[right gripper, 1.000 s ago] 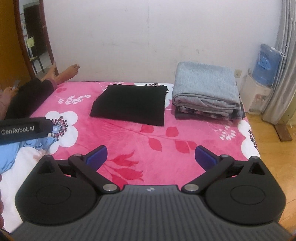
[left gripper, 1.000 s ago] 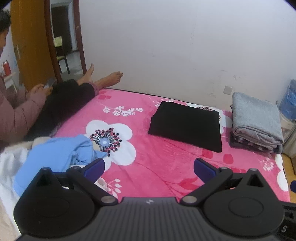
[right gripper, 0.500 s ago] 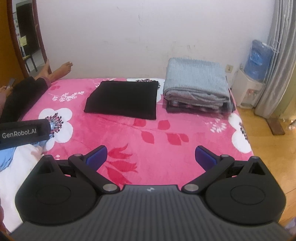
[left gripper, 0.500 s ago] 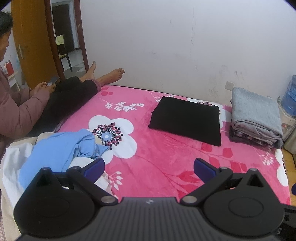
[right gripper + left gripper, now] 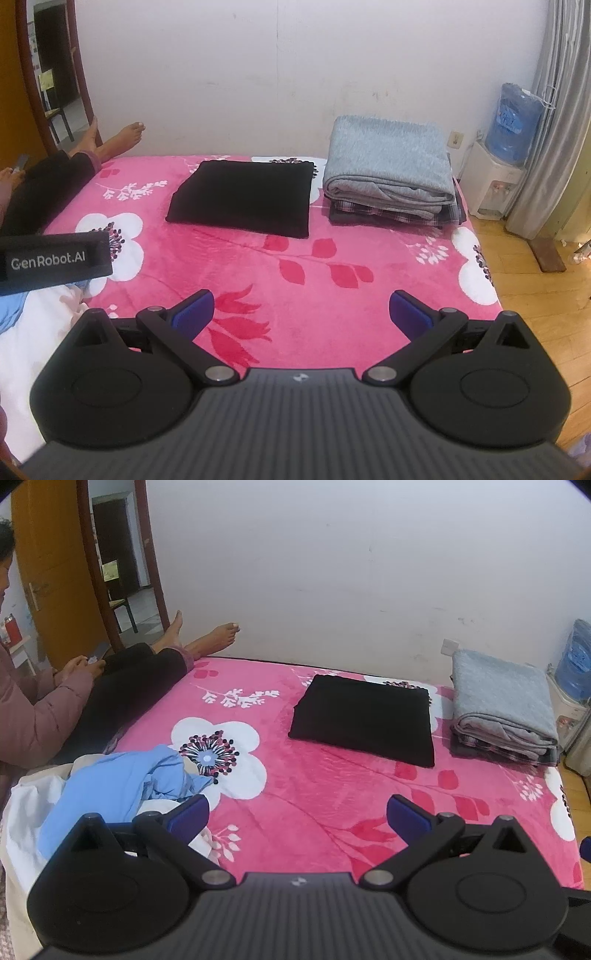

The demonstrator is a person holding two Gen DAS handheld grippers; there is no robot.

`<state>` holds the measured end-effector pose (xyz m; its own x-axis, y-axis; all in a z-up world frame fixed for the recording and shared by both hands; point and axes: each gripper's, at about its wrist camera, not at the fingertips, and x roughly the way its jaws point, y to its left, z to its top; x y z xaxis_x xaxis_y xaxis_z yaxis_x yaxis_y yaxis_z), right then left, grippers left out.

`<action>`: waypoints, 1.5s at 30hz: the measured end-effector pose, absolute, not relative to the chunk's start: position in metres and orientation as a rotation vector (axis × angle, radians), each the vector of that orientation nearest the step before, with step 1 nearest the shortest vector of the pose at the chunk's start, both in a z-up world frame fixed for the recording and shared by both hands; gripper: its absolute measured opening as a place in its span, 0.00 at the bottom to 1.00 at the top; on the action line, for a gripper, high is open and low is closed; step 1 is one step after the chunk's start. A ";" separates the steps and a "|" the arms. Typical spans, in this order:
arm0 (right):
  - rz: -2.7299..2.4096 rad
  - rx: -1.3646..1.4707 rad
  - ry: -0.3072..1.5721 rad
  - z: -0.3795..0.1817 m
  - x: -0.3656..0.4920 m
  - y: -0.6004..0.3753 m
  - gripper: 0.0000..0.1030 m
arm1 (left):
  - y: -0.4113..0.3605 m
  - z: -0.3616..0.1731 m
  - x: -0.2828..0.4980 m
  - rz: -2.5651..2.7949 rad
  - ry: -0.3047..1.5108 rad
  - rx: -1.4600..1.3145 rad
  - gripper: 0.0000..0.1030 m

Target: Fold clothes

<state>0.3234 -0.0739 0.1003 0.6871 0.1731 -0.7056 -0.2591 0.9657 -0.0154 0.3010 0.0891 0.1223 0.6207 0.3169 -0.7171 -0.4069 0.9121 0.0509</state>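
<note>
A folded black garment (image 5: 364,718) (image 5: 243,197) lies flat toward the far side of the pink flowered bed (image 5: 314,797) (image 5: 258,266). To its right a folded grey garment (image 5: 504,698) (image 5: 389,166) tops a plaid one (image 5: 399,216). A crumpled light-blue garment (image 5: 118,786) lies on white cloth (image 5: 26,812) at the near left. My left gripper (image 5: 297,814) hovers open over the bed, its left fingertip beside the blue garment. My right gripper (image 5: 301,312) is open and empty above the bed's near part. The left gripper's body (image 5: 55,258) shows at the right view's left edge.
A person in a pink jacket (image 5: 33,709) sits on the bed's left side, legs stretched toward the white wall. An open doorway (image 5: 122,583) is behind. A water dispenser (image 5: 498,158), a grey curtain (image 5: 554,110) and wooden floor (image 5: 535,295) lie right of the bed.
Both grippers have pulled back and up, so the bed and folded clothes look smaller and farther. More of the blue and white pile shows in the left view. Both stay open.
</note>
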 end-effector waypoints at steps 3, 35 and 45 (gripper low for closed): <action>0.241 -0.121 0.778 0.100 0.323 -0.073 0.99 | 0.090 0.121 0.301 0.413 0.800 -0.128 1.00; 0.188 -0.146 0.755 0.105 0.325 -0.081 0.99 | 0.076 0.117 0.299 0.351 0.792 -0.127 1.00; 0.177 -0.145 0.761 0.101 0.327 -0.085 0.99 | 0.072 0.116 0.300 0.345 0.794 -0.120 1.00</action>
<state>0.3267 -0.0845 0.1009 0.7105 0.1066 -0.6956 -0.2112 0.9752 -0.0662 0.2996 0.0720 0.1155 0.6488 0.2576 -0.7160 -0.3472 0.9375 0.0226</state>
